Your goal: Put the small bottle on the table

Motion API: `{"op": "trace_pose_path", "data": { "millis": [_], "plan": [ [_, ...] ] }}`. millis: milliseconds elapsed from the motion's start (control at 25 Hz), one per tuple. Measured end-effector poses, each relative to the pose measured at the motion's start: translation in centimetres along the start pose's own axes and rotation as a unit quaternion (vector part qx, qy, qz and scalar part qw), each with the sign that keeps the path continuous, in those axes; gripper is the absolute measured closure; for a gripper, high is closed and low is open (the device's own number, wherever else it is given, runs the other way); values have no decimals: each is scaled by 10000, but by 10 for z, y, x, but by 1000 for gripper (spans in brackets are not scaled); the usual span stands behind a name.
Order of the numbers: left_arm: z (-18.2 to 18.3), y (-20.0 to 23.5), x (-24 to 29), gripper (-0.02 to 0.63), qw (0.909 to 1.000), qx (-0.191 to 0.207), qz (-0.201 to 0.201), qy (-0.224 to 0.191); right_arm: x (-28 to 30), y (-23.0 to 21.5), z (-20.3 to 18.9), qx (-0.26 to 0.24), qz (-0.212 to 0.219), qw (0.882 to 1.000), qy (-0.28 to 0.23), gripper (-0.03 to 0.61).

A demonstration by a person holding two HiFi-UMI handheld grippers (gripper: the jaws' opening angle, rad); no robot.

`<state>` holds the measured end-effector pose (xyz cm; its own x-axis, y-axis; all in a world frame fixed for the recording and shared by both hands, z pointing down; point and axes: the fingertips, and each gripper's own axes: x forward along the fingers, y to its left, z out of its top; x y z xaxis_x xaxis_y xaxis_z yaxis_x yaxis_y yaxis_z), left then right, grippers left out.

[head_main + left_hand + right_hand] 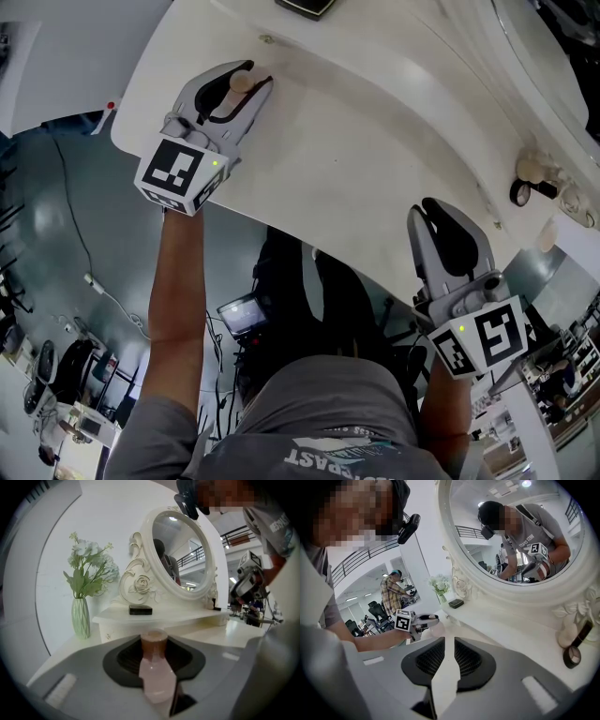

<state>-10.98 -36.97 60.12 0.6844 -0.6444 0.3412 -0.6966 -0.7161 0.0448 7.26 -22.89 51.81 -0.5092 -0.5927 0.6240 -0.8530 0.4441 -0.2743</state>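
The small bottle [157,672], pale pink with a brownish cap [242,82], stands upright between the jaws of my left gripper [154,663]. That gripper [246,80] is shut on it, over the left part of the white dressing table [356,159]. Whether the bottle's base touches the tabletop is hidden. My right gripper [433,211] hovers over the table's near right edge, with a narrow gap between its jaws and nothing in it. In the right gripper view its pads [468,656] frame bare tabletop, and the left gripper [426,619] shows beyond them.
An oval mirror [180,555] in an ornate white frame stands on a raised shelf with a black box [140,610]. A green vase of flowers [80,616] is at the left. A black tape roll [521,192] and a cream jar [534,171] lie at the right.
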Motion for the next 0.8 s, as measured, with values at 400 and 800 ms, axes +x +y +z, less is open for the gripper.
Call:
{"op": "trace_pose_path", "data": {
  "millis": [400,800],
  "plan": [
    [-5,-10,1,486,9996,244,-120,-25,-5,3,0,-38,1,10000,-57,512],
    [-1,-13,-6,468,9994,234,-96,245,-25,10,16,-149,-26,9996,-248,512]
  ]
}}
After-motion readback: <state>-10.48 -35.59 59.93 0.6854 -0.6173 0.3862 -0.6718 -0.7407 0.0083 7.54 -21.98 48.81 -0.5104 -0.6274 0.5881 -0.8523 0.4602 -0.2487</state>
